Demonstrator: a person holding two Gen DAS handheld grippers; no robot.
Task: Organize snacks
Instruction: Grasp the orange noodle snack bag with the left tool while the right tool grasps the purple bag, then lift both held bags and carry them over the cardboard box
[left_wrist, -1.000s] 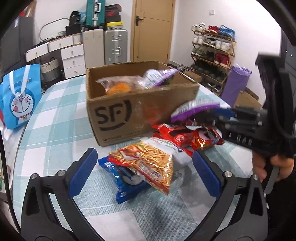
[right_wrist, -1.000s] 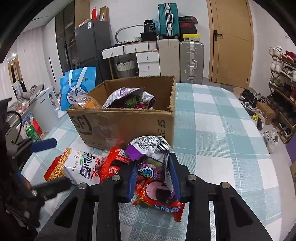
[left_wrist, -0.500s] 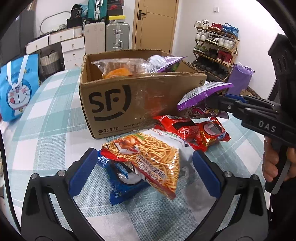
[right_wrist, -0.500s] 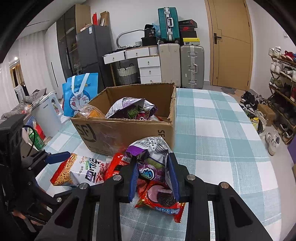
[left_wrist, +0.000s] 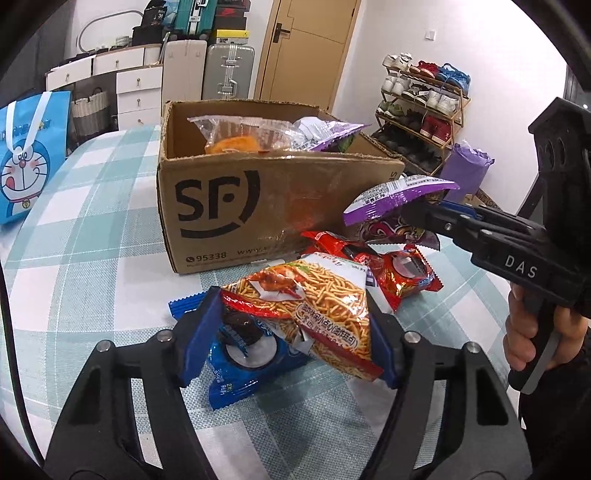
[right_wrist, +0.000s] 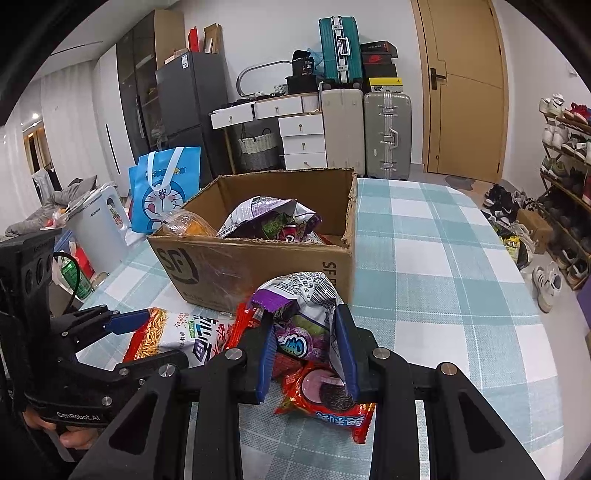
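My left gripper (left_wrist: 291, 332) is shut on an orange noodle-stick snack bag (left_wrist: 314, 299), which lies over a blue cookie pack (left_wrist: 243, 354). My right gripper (right_wrist: 306, 350) is shut on a purple snack bag (right_wrist: 303, 306) and holds it just above the table, in front of the cardboard SF box (right_wrist: 258, 266). The purple bag also shows in the left wrist view (left_wrist: 391, 199). Red cookie packs (left_wrist: 399, 269) lie between the two grippers. The box (left_wrist: 266, 206) holds an orange pastry bag (left_wrist: 236, 136) and purple bags.
The table has a teal checked cloth (right_wrist: 443, 258). A blue Doraemon bag (left_wrist: 26, 155) stands at the left edge. Suitcases, drawers and a shoe rack (left_wrist: 424, 107) stand beyond the table.
My left gripper has moved forward and closed its fingers on the orange noodle-stick bag. My right gripper still holds the purple bag and has lifted it slightly.
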